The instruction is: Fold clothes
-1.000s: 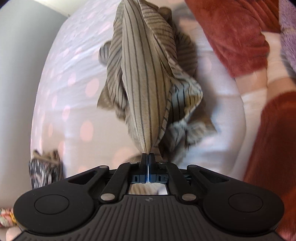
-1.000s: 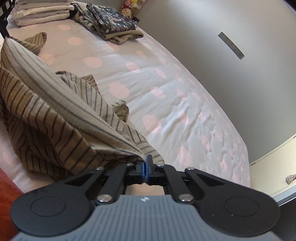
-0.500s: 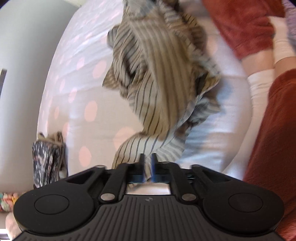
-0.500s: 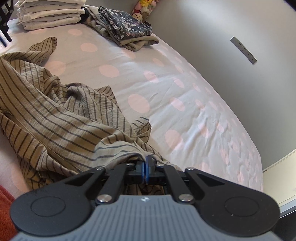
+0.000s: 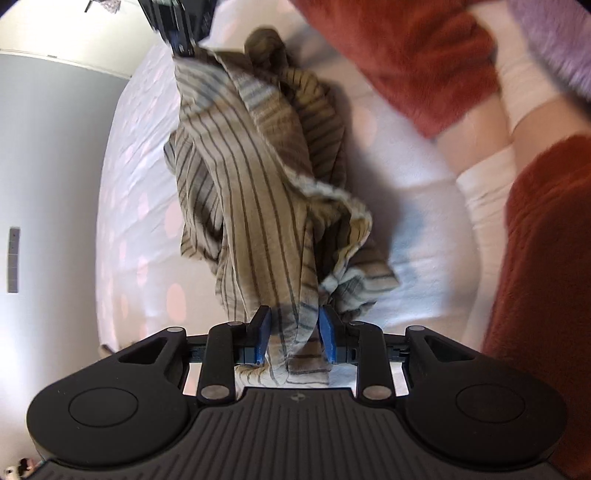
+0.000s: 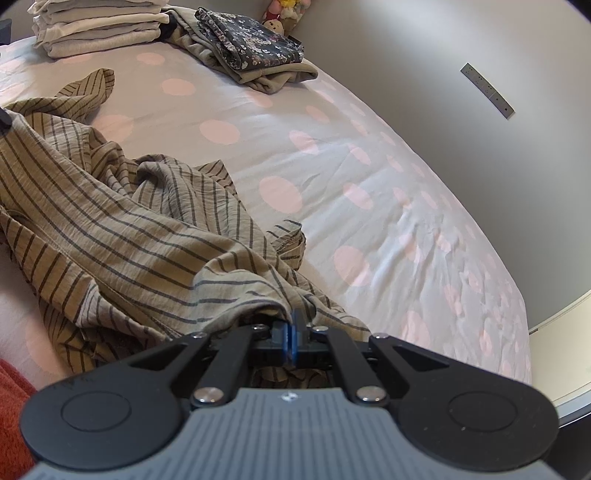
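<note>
Shirt count is one: a striped tan shirt bunched on the polka-dot bedsheet, right gripper pinching its edge, left gripper spread around another bit. Two folded stacks behind.

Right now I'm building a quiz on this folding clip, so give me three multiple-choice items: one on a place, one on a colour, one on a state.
1. Where is the stack of folded pale clothes?
A. far end of the bed
B. on the floor
C. under the striped garment

2. What colour are the dots on the bedsheet?
A. green
B. pink
C. black

3. How do the two tools stand?
A. both open
B. both shut
C. left open, right shut on cloth

Answers:
1 A: the stack of folded pale clothes lies at the bed's far end.
2 B: the bedsheet carries pink dots.
3 C: the left tool is spread around the striped garment; the right tool pinches it.
</note>
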The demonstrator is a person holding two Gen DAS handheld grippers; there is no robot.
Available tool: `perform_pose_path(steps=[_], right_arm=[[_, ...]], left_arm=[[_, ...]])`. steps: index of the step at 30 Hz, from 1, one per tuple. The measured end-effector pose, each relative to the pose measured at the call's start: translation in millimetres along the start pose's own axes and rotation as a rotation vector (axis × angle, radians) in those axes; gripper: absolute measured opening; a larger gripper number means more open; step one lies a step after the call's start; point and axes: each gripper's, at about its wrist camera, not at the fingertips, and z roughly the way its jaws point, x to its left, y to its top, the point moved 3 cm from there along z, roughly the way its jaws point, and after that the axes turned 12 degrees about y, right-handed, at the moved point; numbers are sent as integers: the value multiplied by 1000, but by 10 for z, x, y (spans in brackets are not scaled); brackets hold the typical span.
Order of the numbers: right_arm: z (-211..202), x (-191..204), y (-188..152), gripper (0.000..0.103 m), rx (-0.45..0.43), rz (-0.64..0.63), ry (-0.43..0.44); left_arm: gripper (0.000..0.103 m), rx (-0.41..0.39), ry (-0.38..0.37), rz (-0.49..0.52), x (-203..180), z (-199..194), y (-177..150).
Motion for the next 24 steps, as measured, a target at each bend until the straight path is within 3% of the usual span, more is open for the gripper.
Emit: perform_pose_path(steps=[5,10,16,21,24], right_arm=[[-19,-12,-42,2,4,-2,-3],[-71,-33,-100,2,1,-4,-14],[-244,-107,-139,2,-22,6,-57],[-575,-228,-37,2,-111,20,-150],[-875,-306,146,2,-189,18,-210]], left_arm=[[27,44,42,-77,58,143,-17],[9,81,44,-218,268,205,-39],[1,74,21,-432,614,79,-86],[0,90,71,-613,1053,-125,-200],[0,102,148,-705,1413,-301,-313]])
